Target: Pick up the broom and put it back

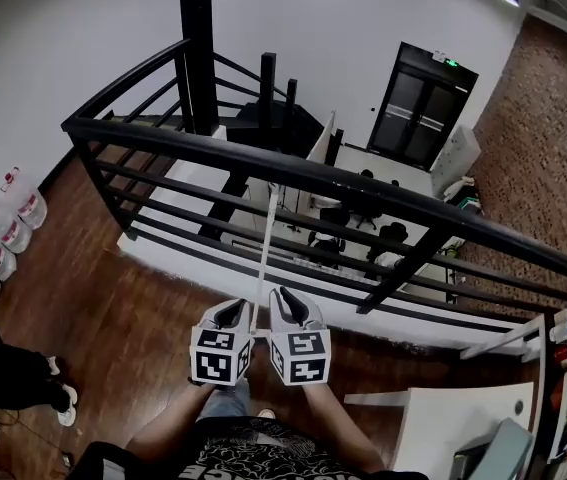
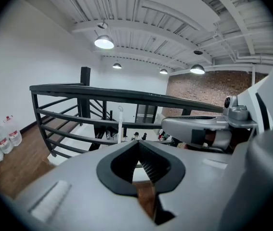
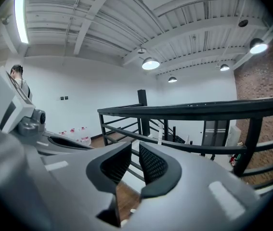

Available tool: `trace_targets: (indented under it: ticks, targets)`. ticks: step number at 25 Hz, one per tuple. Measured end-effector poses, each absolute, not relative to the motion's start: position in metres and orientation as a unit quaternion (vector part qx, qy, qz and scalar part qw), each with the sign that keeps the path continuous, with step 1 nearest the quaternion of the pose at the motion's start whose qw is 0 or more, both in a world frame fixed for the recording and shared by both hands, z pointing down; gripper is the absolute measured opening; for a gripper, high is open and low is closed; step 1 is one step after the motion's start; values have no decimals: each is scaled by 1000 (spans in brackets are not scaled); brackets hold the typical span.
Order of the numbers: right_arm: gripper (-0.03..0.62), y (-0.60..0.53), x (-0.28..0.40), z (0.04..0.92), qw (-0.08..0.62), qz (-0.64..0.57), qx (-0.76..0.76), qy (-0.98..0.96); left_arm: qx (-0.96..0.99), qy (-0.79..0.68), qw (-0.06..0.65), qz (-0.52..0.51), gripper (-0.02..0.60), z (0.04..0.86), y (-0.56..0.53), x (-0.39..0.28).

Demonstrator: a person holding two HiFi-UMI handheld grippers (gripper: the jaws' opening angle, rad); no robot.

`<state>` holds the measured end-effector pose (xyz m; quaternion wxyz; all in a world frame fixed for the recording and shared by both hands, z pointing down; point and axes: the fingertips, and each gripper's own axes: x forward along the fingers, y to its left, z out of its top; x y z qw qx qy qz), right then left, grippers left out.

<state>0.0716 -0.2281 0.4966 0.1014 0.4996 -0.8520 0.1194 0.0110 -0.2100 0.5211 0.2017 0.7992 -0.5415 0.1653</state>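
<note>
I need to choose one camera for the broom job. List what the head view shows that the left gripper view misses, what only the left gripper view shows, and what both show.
Only the head view: a bystander in dark clothes and white shoes at the lower left, and a white table at the lower right.
Only the left gripper view: the ceiling with its hanging lamps.
Both: the black railing, the white broom handle standing against it, the water jugs by the wall, the brick wall and the right gripper.
</note>
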Motion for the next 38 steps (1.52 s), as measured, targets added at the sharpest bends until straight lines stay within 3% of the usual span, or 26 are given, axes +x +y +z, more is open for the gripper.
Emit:
trace_targets:
  ticks: [7,17,31,38]
  targets:
    - [77,-321,37,509,113,127,494,-852,812,-523,200,163,5,512,-286,-7]
    - [107,-440,22,540,112,162,538,-819,831,-503,172,165,5,500,-382,-31]
    - [185,-527,26,601,145,204,575,-779,842,-480,181,166,5,510,-435,-59]
    - [210,-564,37,622,121,248,593,-756,843,-479,178,169,5,511,-460,-67]
